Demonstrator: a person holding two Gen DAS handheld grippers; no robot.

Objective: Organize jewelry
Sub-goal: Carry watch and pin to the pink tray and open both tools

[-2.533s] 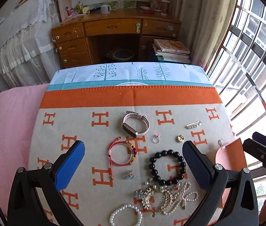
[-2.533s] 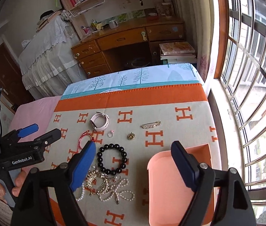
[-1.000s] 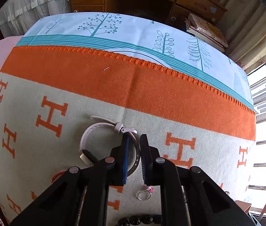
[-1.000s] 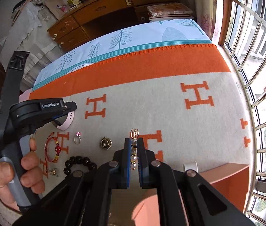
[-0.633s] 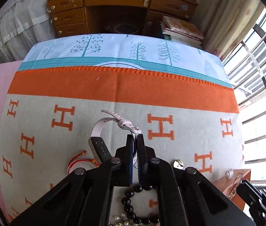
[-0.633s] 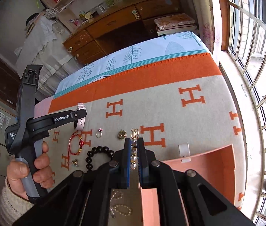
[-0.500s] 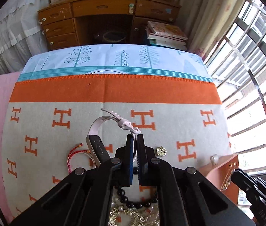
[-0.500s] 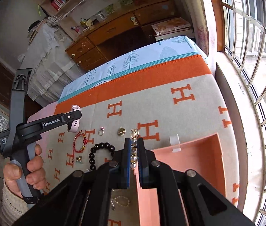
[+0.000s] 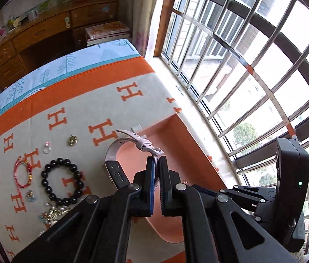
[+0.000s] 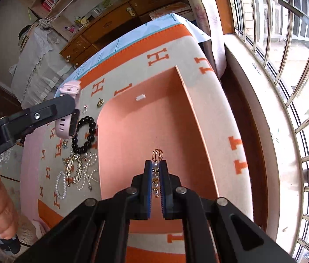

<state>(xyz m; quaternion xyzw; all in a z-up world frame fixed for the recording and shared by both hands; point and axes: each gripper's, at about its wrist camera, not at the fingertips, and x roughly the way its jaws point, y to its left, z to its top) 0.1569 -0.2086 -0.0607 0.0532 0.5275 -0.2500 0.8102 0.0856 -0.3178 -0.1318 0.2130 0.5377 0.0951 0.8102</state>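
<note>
My left gripper [image 9: 156, 160] is shut on the strap of a pale pink smartwatch [image 9: 119, 151] and holds it in the air over the left edge of the salmon tray [image 9: 189, 151]. The watch also shows in the right wrist view [image 10: 67, 118], beside the tray's left rim. My right gripper [image 10: 157, 164] is shut on a gold pearl brooch pin [image 10: 157, 161] and holds it above the tray's floor [image 10: 145, 127]. A black bead bracelet [image 9: 61, 182], a red cord bracelet [image 9: 23, 173], a ring [image 9: 46, 149] and a gold charm [image 9: 72, 139] lie on the blanket.
A tangle of pearl and gold necklaces [image 10: 78, 171] lies on the H-patterned blanket [image 9: 71, 100] left of the tray. A small white clip [image 10: 140, 97] sits at the tray's far wall. A barred window [image 9: 253, 65] runs along the right. A wooden desk [image 9: 45, 35] stands beyond.
Both grippers closed on their items, lifted them and carried them right. The watch now hangs over the tray's edge and the brooch hangs above the tray floor.
</note>
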